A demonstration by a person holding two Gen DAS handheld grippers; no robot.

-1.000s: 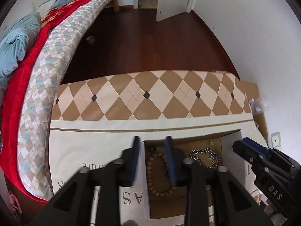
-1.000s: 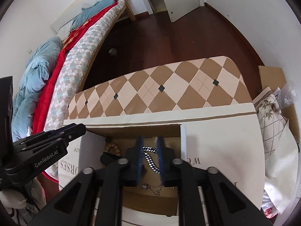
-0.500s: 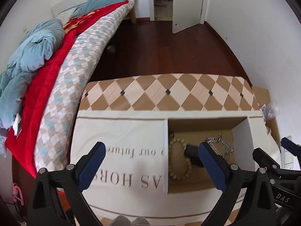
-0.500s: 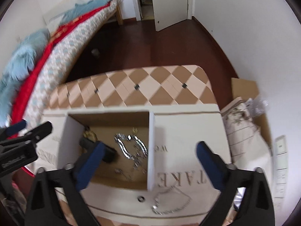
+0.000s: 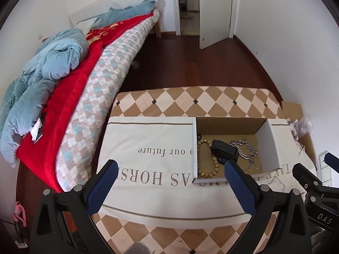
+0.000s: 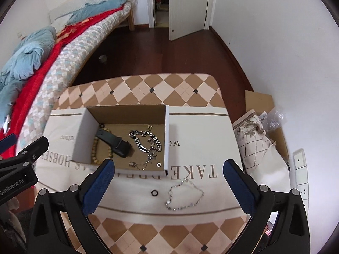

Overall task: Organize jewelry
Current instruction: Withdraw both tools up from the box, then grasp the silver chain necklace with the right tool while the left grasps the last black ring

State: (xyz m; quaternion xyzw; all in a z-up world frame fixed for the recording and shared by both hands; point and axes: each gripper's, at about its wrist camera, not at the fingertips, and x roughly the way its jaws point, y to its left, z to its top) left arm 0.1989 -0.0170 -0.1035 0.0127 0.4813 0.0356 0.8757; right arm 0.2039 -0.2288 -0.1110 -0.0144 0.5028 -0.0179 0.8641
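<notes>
Both tongs hang wide and empty above the table (image 6: 169, 84), their jaws having just been opening with nothing between them. Farthest left in the right wrist view, the left tongs (image 5: 169, 182) show only as a black arm at the frame's edge. Next comes the cardboard box (image 6: 167, 137), resting on a cream printed cloth (image 6: 201, 131), and inside it, from left to right, lie a wooden bead bracelet (image 6: 95, 148), a black watch-like band (image 6: 114, 142) across it, and a heavy silver curb chain (image 6: 146, 137) with finer chain tangled at its near end. The beads would likely handle as a loose, rolling loop; the curb chain looks dense and limp, apt to pour out of a poor grip. Still outside the box, on the cloth just in front of it, sit a small dark ring (image 6: 154, 193) and, to its right, a thin silver chain bracelet (image 6: 184, 196) lying in an open loop. The ring is probably light, hard and slippery — best pinched across its band, pads pressed flat to the cloth, since it could skid or flip. The thin bracelet appears very light and wholly slack; taking it where links bunch near the clasp end should give the pads more to bite on than a single strand. The right tongs (image 6: 169, 182) hover directly over these two pieces.
</notes>
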